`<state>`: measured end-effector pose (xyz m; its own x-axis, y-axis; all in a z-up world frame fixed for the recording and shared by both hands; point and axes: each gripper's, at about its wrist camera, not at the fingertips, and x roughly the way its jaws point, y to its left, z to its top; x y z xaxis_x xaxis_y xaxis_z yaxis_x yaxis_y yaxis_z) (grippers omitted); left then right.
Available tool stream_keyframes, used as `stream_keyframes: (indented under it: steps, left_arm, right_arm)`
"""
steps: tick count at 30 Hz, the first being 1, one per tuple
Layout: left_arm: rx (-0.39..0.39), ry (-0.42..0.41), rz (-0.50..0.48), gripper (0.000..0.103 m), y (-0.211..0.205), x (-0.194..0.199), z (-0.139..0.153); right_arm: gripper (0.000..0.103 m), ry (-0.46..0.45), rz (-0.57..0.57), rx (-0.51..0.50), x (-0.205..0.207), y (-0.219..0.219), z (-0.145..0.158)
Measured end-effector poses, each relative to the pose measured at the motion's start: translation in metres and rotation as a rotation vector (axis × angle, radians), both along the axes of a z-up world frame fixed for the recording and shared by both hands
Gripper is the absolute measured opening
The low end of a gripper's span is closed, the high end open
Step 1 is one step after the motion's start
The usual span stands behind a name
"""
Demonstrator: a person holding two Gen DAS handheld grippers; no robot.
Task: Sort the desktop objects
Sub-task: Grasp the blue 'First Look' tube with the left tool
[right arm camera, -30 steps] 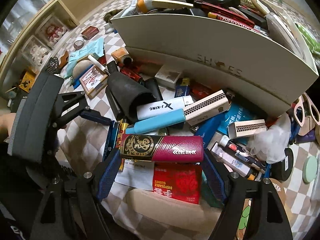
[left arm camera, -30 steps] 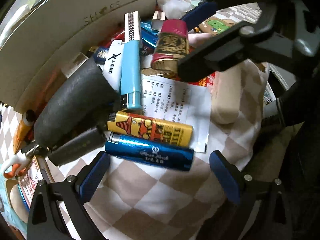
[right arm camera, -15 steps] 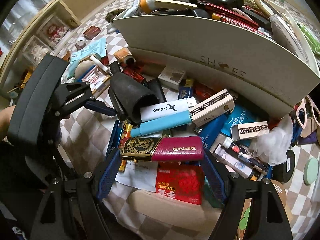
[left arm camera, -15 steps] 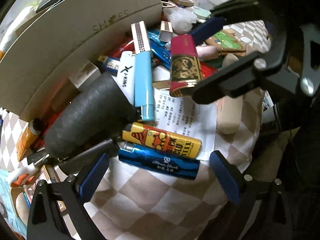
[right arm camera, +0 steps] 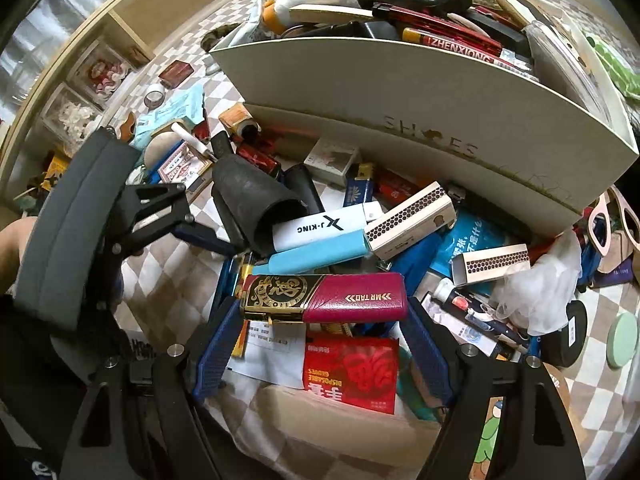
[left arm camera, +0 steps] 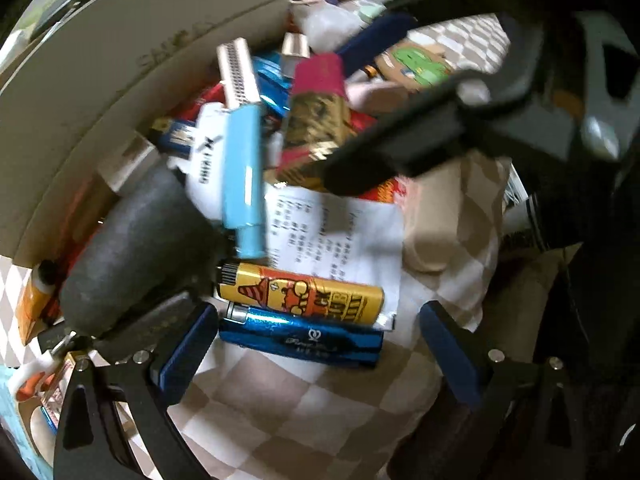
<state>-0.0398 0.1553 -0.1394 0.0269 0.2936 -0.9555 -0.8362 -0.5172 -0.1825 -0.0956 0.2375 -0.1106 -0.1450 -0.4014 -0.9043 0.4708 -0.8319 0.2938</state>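
Observation:
My right gripper [right arm camera: 324, 344] is shut on a crimson and gold lighter [right arm camera: 324, 298], held crosswise above the clutter; the lighter also shows in the left wrist view [left arm camera: 316, 112]. My left gripper [left arm camera: 316, 354] is open, its fingers on either side of a blue metallic lighter [left arm camera: 300, 340] lying on the checked cloth. A yellow cartoon lighter [left arm camera: 300, 292] lies just beyond it. A light blue lighter [left arm camera: 244, 184] and a white X-King lighter [right arm camera: 320, 226] lie further in.
A white shoe box [right arm camera: 420, 120] full of items stands behind the pile. A black foam tube [right arm camera: 252, 208], matchboxes [right arm camera: 412, 220], a red glove packet [right arm camera: 352, 372], a printed paper [left arm camera: 336, 240] and scissors [right arm camera: 616, 220] crowd the cloth.
My left gripper has moved in closer so its fingers now flank the blue metallic lighter. My right gripper has lifted the crimson lighter slightly.

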Motion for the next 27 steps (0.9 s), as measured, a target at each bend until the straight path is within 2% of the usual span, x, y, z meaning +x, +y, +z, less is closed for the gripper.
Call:
stream_keyframes:
  steps: [4, 12, 17, 21, 23, 27]
  left_arm:
    - [-0.005, -0.028, -0.026, 0.101, 0.001, 0.010, 0.001]
    - [-0.067, 0.061, -0.037, 0.101, 0.000, 0.020, -0.011]
    - [-0.046, 0.045, -0.008, 0.100, -0.002, 0.019, -0.009]
    - [-0.019, 0.031, 0.012, 0.085, -0.006, 0.019, -0.005]
    - [-0.005, 0.024, 0.022, 0.083, -0.009, 0.019, -0.004]
    - [-0.010, 0.034, 0.020, 0.084, -0.008, 0.004, -0.024]
  right_arm:
    - [0.080, 0.004, 0.003, -0.002, 0.001, 0.001, 0.001]
    - [0.080, 0.012, 0.037, 0.006, -0.005, 0.010, -0.001]
    - [0.080, 0.014, 0.016, 0.010, -0.008, 0.015, 0.001]
    - [0.080, 0.020, -0.001, 0.032, -0.011, 0.021, 0.002]
    - [0.080, 0.022, -0.008, 0.039, -0.011, 0.023, 0.002]
    - [0.080, 0.023, -0.017, 0.046, -0.011, 0.027, 0.002]
